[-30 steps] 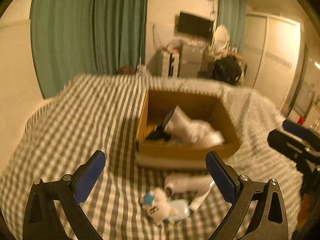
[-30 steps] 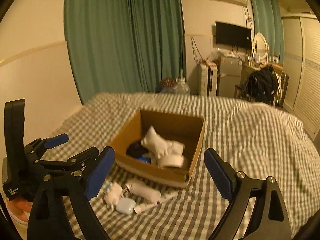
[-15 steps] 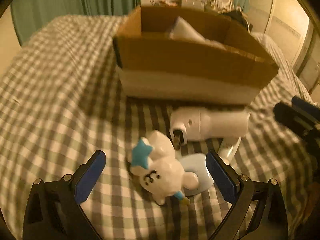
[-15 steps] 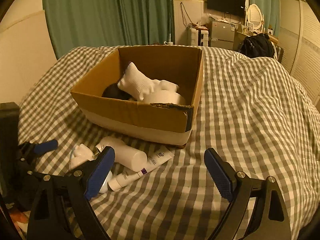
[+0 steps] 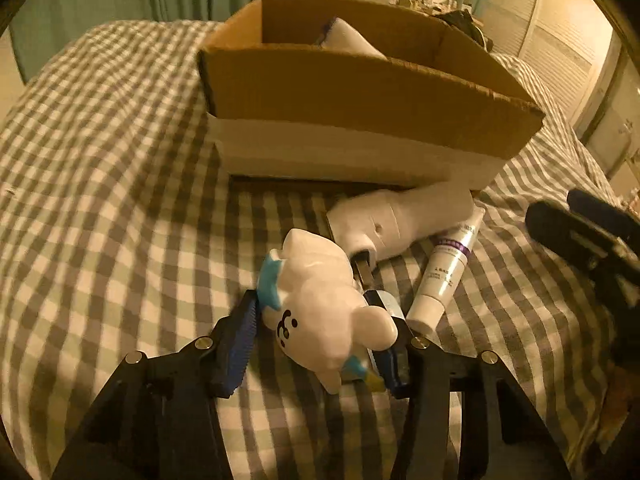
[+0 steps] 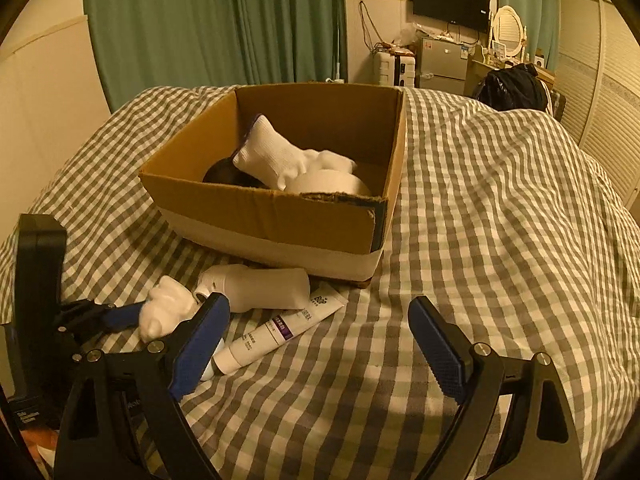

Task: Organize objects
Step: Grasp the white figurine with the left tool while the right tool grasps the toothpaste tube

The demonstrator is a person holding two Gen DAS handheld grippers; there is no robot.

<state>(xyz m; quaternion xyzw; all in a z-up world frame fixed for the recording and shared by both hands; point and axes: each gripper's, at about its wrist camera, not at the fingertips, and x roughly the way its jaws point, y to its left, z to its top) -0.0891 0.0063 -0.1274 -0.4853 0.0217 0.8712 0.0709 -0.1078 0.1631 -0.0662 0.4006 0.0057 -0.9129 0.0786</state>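
Note:
A white plush toy [image 5: 320, 300] with a blue star lies on the checked bed cover, and my left gripper [image 5: 320, 344] is shut on it. The toy also shows in the right wrist view [image 6: 166, 310]. Behind it lie a white bottle [image 5: 396, 220] and a white tube [image 5: 444, 272], both in front of the cardboard box [image 5: 360, 96]. The box [image 6: 280, 216] holds white socks [image 6: 276, 156], a dark item and a white roll. My right gripper [image 6: 320, 348] is open and empty, above the cover to the right of the tube [image 6: 276, 330].
The checked bed cover [image 6: 500, 220] rises into a fold at the right. Green curtains [image 6: 220, 20], a small fridge [image 6: 440, 62], a dresser and a wardrobe stand behind the bed. A pale blue item lies partly hidden under the toy.
My left gripper dropped toward the cover, moved forward and closed on the plush toy. My right gripper came lower and nearer to the box and stayed open.

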